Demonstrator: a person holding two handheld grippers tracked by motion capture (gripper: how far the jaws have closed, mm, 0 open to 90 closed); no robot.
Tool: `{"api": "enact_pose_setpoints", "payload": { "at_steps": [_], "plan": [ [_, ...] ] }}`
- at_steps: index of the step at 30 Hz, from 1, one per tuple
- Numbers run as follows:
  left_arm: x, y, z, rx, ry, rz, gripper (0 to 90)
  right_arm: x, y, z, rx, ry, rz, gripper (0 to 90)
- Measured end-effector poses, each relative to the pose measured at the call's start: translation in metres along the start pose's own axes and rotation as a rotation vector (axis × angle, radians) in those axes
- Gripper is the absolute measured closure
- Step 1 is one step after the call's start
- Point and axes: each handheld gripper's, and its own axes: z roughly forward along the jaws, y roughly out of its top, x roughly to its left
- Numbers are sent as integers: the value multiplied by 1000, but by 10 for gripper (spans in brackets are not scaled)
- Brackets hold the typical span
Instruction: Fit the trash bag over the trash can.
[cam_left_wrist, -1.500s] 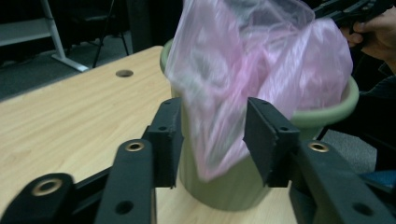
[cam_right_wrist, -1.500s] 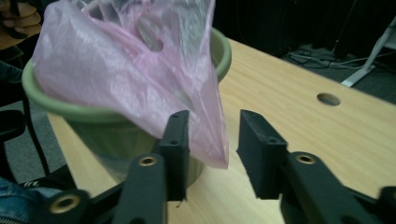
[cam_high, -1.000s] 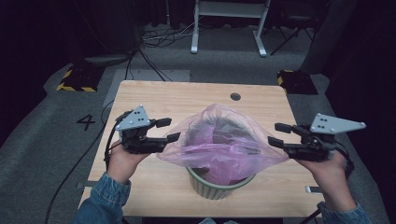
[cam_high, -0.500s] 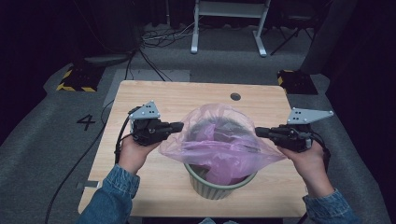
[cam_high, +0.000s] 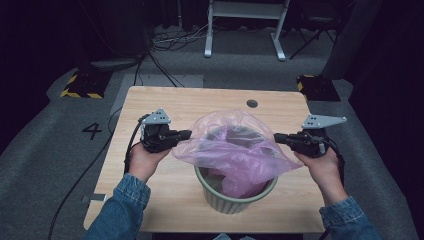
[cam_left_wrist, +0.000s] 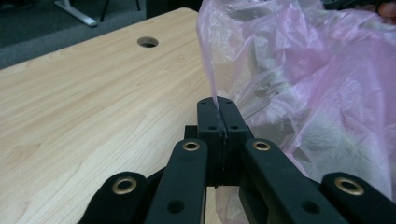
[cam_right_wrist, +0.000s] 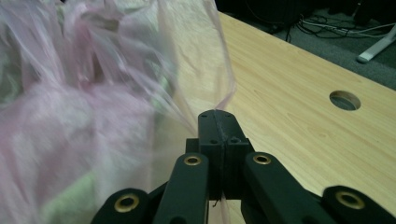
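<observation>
On the left side of the green ribbed bin (cam_high: 235, 192), my left gripper (cam_high: 186, 134) was clamped shut on the edge of the pink plastic bag (cam_high: 235, 152), having just closed on it. The bag sat draped over the bin near the front middle of the tabletop (cam_high: 200, 102), its mouth stretched between my two hands. I judged the film very light, limp and slippery, easy to tear, so the hem was the right place to pinch. On the bin's right side, my right gripper (cam_high: 278, 137) had likewise just closed and was pinched tight on the opposite hem. The high view showed the whole spread of bag over the bin. The left gripper view showed the film (cam_left_wrist: 299, 74) running into the seam between its jaws. The right gripper view showed a blurred fold (cam_right_wrist: 93, 116) caught the same way.
</observation>
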Motion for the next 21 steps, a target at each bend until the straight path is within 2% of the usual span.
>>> {"api": "enact_pose_setpoints", "payload": {
  "at_steps": [7,15,17,19,21],
  "plan": [
    [6,-19,9,42,-11,-34,897,-3,-20,15,51,23,27,899],
    [6,-45,10,61,-33,-52,897,3,-46,17,88,32,35,900],
    [7,-52,11,45,-52,-33,897,4,-53,18,94,35,40,900],
    [7,-59,13,48,-52,-24,897,4,-62,20,106,40,53,900],
    [9,-67,16,54,-56,-34,897,3,-72,22,118,38,64,900]
  ]
}}
